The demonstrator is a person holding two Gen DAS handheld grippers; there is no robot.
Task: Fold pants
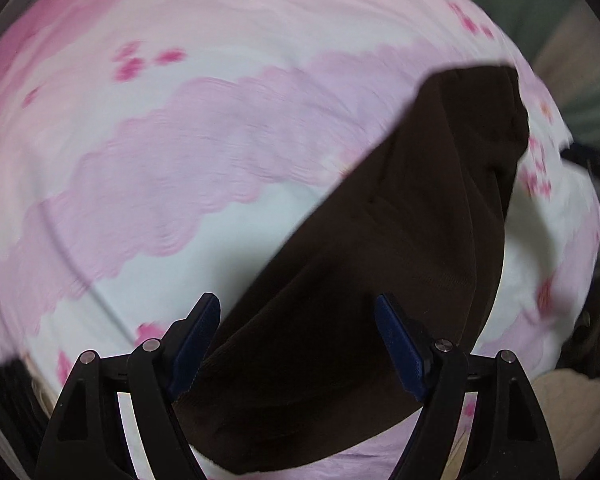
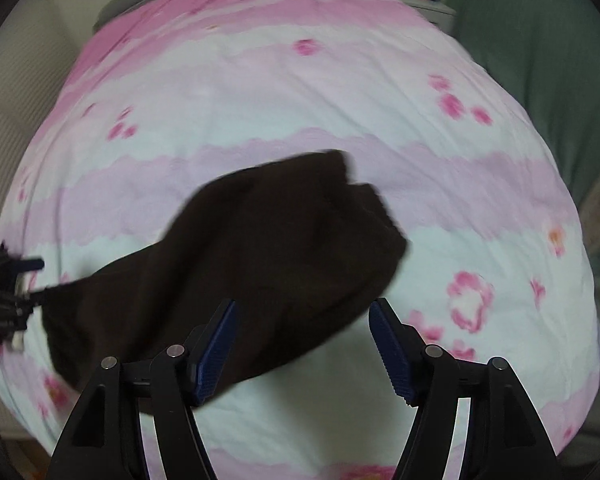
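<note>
- the left gripper [image 1: 298, 344] is spread wide and grasps nothing; its blue pads stand on either side of the near end of the dark brown pants [image 1: 380, 264], with cloth filling the gap between them, but i cannot tell whether either pad touches it.
- the right gripper [image 2: 302, 344] is likewise released, its jaws wide apart; the near edge of the pants [image 2: 260, 264] passes in front of its left pad, and the space by its right pad shows only bedding.
- the pants lie on a bed with a pink and white flowered cover [image 2: 340, 92], as one long bundle that looks already doubled.
- in the right wrist view the long axis runs from the near left up to the far right, and the left gripper [image 2: 8, 292] shows at the left end of the cloth.
- judging by this, each gripper is near one end: the left at the near-left end, the right over the middle to right part.
- the next fold likely turns on bringing one end along that axis over the other.
- both views are blurred, so hems and waistband cannot be told apart.
</note>
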